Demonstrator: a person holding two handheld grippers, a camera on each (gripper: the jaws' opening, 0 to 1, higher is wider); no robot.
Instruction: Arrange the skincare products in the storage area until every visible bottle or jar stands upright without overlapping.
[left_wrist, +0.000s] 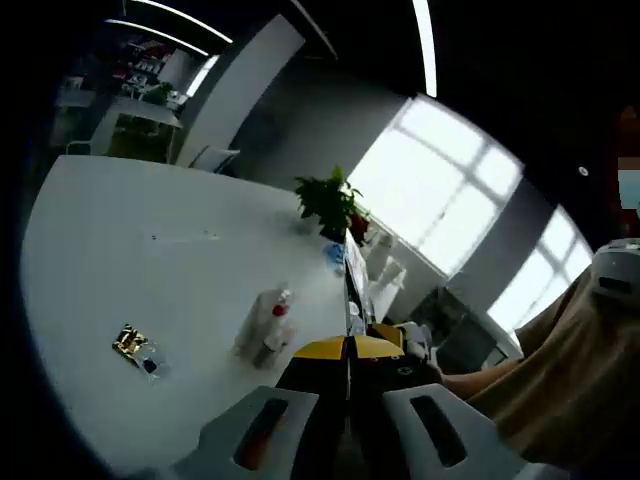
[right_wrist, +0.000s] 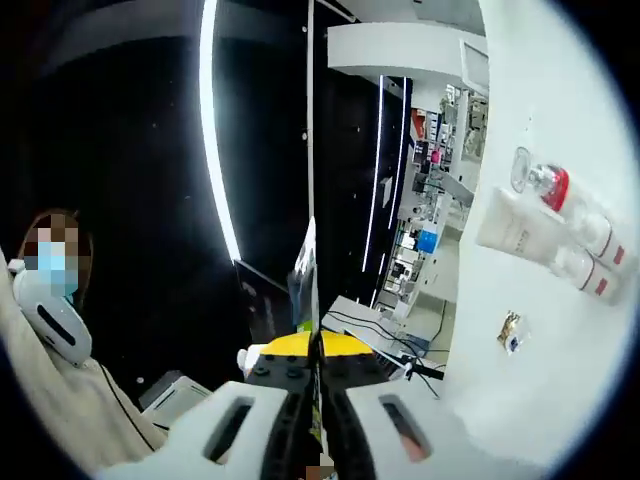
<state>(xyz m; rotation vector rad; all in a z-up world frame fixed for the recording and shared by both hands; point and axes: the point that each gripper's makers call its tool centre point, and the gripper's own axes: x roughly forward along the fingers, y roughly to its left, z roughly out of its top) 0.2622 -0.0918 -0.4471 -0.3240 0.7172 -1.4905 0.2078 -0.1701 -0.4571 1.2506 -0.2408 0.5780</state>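
Note:
On the white table (left_wrist: 150, 260) a cluster of skincare products lies flat: a white tube (left_wrist: 255, 318) and a bottle with a red cap (left_wrist: 280, 308). The right gripper view, rolled sideways, shows the white tube (right_wrist: 520, 235), the red-capped bottle (right_wrist: 553, 186) and two more bottles with red bands (right_wrist: 592, 275). A small gold-wrapped item (left_wrist: 130, 342) (right_wrist: 510, 328) lies apart from them. My left gripper (left_wrist: 350, 372) is raised near the table's edge, short of the cluster, jaws together. My right gripper (right_wrist: 314, 368) is off the table and points away from the products, jaws together.
A potted plant (left_wrist: 330, 203) and a blue-capped bottle (left_wrist: 335, 256) stand at the table's far edge, beside white containers (left_wrist: 385, 265). A person in a beige top (left_wrist: 560, 380) (right_wrist: 50, 400) is close by. Shelves of goods (right_wrist: 430, 190) line the back.

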